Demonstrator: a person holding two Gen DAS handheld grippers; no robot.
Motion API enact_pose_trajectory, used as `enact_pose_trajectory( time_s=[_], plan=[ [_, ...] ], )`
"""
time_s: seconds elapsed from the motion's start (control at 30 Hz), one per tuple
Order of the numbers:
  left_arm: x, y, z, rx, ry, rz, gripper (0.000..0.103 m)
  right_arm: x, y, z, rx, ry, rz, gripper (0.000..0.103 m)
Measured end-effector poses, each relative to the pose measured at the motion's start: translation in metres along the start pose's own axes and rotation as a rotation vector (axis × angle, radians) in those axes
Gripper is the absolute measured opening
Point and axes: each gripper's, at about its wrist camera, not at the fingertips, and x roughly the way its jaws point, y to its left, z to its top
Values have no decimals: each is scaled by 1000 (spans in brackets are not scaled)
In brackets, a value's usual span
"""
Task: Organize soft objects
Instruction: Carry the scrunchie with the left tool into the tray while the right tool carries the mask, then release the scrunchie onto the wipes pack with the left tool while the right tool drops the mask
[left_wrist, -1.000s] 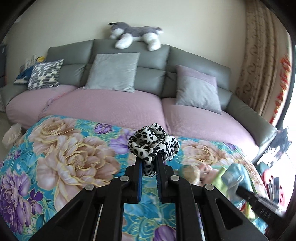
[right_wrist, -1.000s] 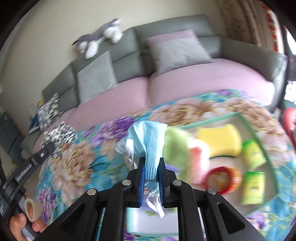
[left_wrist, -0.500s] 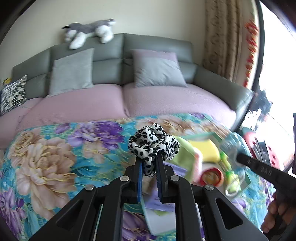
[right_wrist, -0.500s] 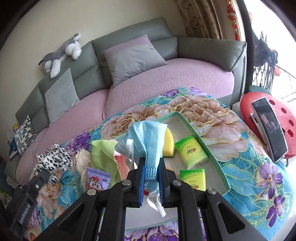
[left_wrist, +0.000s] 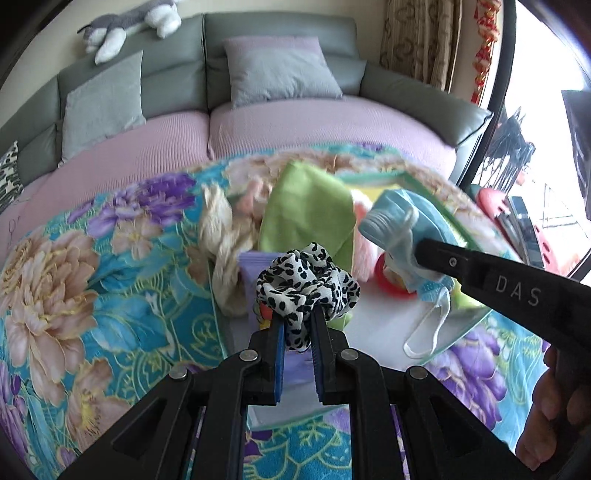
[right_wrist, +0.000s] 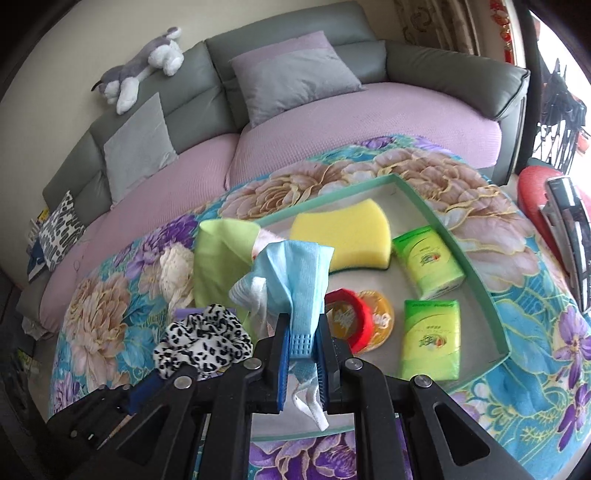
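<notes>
My left gripper (left_wrist: 297, 325) is shut on a black-and-white leopard-print scrunchie (left_wrist: 308, 284), held above the near left corner of a green-rimmed tray (right_wrist: 469, 266). The scrunchie (right_wrist: 203, 339) also shows low on the left in the right wrist view. My right gripper (right_wrist: 303, 332) is shut on a light blue face mask (right_wrist: 291, 273), whose white ear loops dangle over the tray's near side. The mask (left_wrist: 399, 221) and the right gripper's black arm reach in from the right in the left wrist view. The two grippers hang close together.
The tray holds a yellow sponge (right_wrist: 343, 236), two green tissue packs (right_wrist: 428, 262), and a red-rimmed round tin (right_wrist: 345, 317). A green cloth (right_wrist: 221, 258) and a cream lace cloth (right_wrist: 177, 273) lie at its left. A pink-and-grey sofa stands behind, and a red stool (right_wrist: 535, 188) at the right.
My left gripper has swung right and down with the scrunchie, from over the bare floral cloth to the tray's corner. The right gripper has sunk a little over the tray, still holding the mask.
</notes>
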Motion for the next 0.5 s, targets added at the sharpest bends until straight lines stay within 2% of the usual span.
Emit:
enact_pose_trajectory(
  time_s=[0.17,0.5],
  plan=[
    [16,4,-9,-23,66,0,14,14,6,-5,-19,44,5,14],
    [30,10,-14,-45,99,-7,14,35,10,-11,-31,103,2,15]
  ],
)
